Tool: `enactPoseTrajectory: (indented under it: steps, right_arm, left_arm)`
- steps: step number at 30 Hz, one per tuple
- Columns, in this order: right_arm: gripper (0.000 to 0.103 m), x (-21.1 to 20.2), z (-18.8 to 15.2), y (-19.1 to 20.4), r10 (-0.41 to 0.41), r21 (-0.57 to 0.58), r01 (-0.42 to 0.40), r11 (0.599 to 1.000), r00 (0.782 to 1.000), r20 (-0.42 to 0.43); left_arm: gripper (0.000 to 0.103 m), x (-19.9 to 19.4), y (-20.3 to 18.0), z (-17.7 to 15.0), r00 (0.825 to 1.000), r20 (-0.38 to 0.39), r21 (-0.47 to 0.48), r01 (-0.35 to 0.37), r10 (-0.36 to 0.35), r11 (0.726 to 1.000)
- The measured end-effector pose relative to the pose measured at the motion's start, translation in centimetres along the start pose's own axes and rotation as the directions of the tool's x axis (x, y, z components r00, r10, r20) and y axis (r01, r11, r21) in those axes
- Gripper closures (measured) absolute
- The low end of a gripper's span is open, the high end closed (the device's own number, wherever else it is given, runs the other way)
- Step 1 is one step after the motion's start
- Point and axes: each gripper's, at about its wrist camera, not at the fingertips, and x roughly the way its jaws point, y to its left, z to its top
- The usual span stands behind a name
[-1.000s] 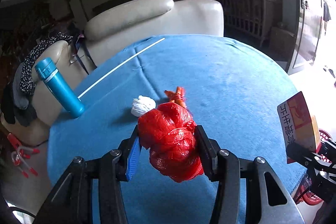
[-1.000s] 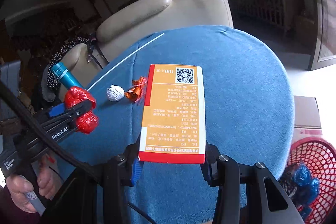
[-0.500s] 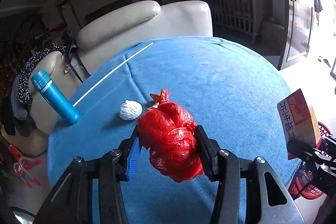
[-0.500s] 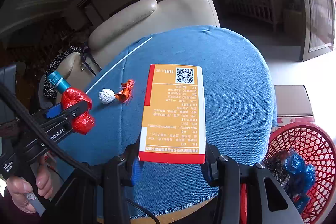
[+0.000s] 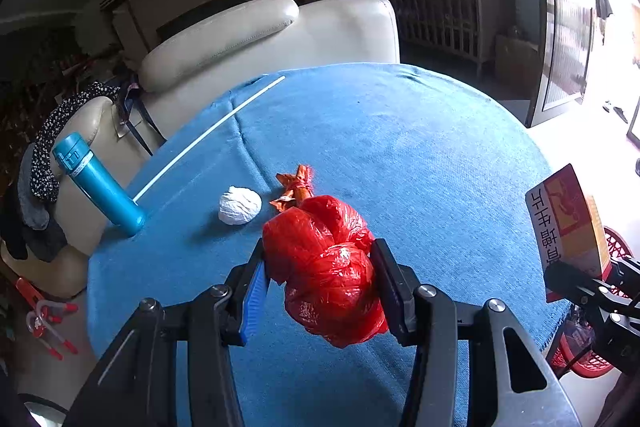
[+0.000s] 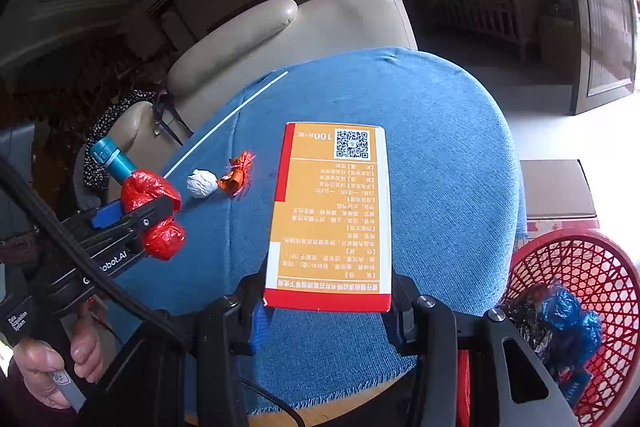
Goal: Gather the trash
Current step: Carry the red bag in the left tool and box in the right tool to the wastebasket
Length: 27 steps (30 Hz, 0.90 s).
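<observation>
My left gripper (image 5: 322,283) is shut on a crumpled red plastic bag (image 5: 326,267), held above the blue tablecloth (image 5: 400,147); it also shows in the right wrist view (image 6: 154,215). My right gripper (image 6: 326,307) is shut on an orange and red carton (image 6: 332,211), held over the table's near edge; the carton also shows at the right of the left wrist view (image 5: 568,227). A white paper ball (image 5: 239,205) and a twisted orange wrapper (image 5: 295,187) lie on the cloth. A red mesh basket (image 6: 580,307) with blue and dark trash stands on the floor at right.
A teal bottle (image 5: 96,183) stands at the table's left edge. A thin white stick (image 5: 208,137) lies along the cloth's far left. A cream armchair (image 5: 260,39) stands behind the table. A cardboard box (image 6: 556,187) sits on the floor beyond the basket.
Both grippers have drawn back towards the table's near edge with their loads. The red basket has come further into the right wrist view.
</observation>
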Motion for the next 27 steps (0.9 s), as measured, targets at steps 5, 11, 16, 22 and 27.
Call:
enactPoseTrajectory:
  steps: [5,11,16,22,27]
  right_arm:
    - [0.055,-0.4,0.0,-0.3,-0.009,0.007,0.009,1.000,1.000,0.008]
    - [0.055,-0.9,-0.3,-1.2,-0.021,0.023,0.020,1.000,1.000,0.014]
    - [0.055,-1.3,-0.6,-2.1,-0.031,0.044,0.030,0.999,0.999,0.017]
    - [0.055,-1.8,-0.8,-3.4,-0.043,0.065,0.042,0.997,0.999,0.022]
    - [0.055,-2.4,-1.2,-4.7,-0.061,0.089,0.059,0.994,0.998,0.022]
  left_arm:
    - [0.051,-0.1,-0.9,0.1,1.000,-0.001,0.018,0.016,-0.016,1.000]
    - [0.051,-0.1,-2.2,0.2,0.999,-0.006,0.044,0.032,-0.032,0.999]
    - [0.051,-0.2,-3.5,0.4,0.999,-0.006,0.067,0.044,-0.043,0.997]
    - [0.051,-0.2,-5.1,0.5,0.998,-0.014,0.099,0.063,-0.062,0.993]
    - [0.051,-0.2,-6.9,0.5,0.996,-0.020,0.140,0.085,-0.083,0.986]
